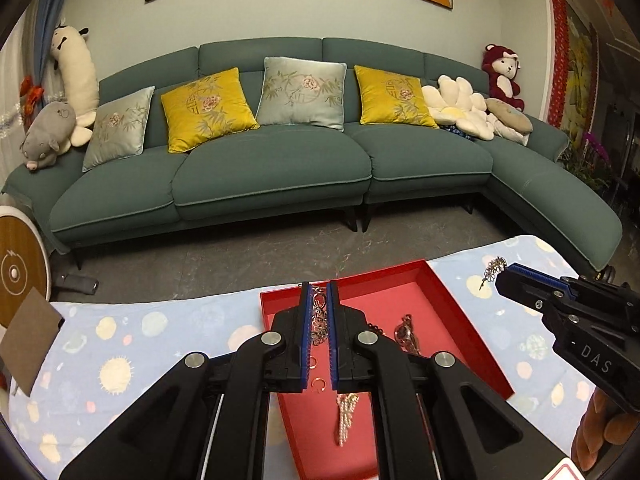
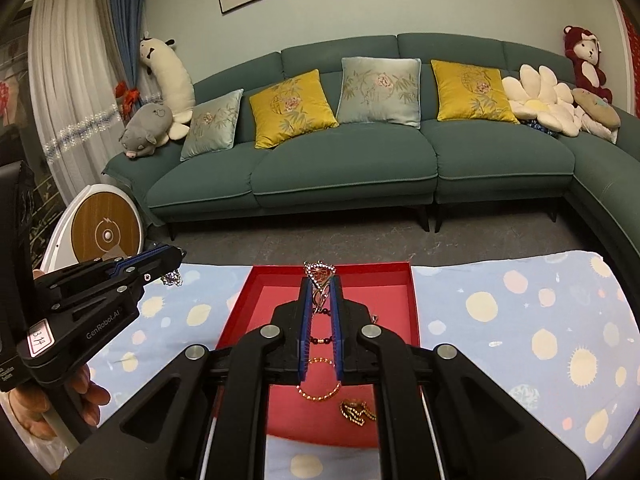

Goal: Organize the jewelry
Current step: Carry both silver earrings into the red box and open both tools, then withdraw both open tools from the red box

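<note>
Over the far end of the tray [image 1: 472,344], the left gripper [image 1: 319,286] hangs with its jaws clenched on a silvery chain [image 1: 319,320], whose links bunch between the blue pads. The right gripper [image 2: 321,280] has its jaws closed on a sparkly pendant [image 2: 320,276], whose pointed top pokes out past the fingertips. From the left camera it hovers beyond the tray's right wall, above the cloth [image 1: 120,344] near the bench's far right corner. From the right camera the left gripper sits off past the tray's left wall, so I cannot tell just how the two stand to each other.

The red, shallow tray lies in the middle of the bench, on the pale blue cloth printed with suns and planets. More jewelry is scattered on its floor beneath the grippers: a watch [image 1: 404,334], a pearl tassel [image 1: 345,416], two small rings [image 1: 318,385], a string of dark beads [image 2: 322,339], a gold bracelet [image 2: 320,392] and a gold tangle [image 2: 357,412]. The black gripper frames hide a good part of the tray's near end.

A brown card [image 1: 32,340] sticks up at the bench's left edge. Past the far edge is grey floor, then a long green sofa [image 2: 344,168] with cushions and plush toys, and a round wooden disc [image 2: 108,232] to its left.
</note>
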A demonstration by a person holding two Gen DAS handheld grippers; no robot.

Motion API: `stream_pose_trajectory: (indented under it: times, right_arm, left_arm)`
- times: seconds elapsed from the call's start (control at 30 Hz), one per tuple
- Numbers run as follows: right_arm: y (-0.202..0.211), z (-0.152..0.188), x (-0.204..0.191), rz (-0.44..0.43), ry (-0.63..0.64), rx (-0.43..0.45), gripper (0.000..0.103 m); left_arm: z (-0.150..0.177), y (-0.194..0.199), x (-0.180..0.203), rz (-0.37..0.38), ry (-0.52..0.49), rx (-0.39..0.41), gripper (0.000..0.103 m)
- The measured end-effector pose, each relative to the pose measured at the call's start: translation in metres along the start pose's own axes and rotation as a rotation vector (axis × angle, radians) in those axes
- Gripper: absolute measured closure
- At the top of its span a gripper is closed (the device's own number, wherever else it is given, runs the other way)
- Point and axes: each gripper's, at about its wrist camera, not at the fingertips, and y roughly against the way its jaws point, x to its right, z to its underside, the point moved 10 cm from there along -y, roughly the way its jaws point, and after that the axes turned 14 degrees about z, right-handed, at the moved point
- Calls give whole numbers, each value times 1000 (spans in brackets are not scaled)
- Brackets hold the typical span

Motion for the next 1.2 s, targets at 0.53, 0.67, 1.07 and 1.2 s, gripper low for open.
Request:
stream_pose_trajectory:
  times: [0.53,0.67,1.07,1.2]
  right_arm:
    - [-116,20,3,67,17,-127,92]
    - [-111,14,9,69,-12,-103,69]
    - [19,-7,22,25,-21,46,67]
    - [60,2,28,-8,-61,64,65]
  left_arm:
    - [16,-108,-41,-95,8,-129,80]
    - [14,-103,-45,-87,54,-98,63]
    - [-14,13,-26,-36,54,26,57]
    - [-11,55,-9,-1,31,51,57]
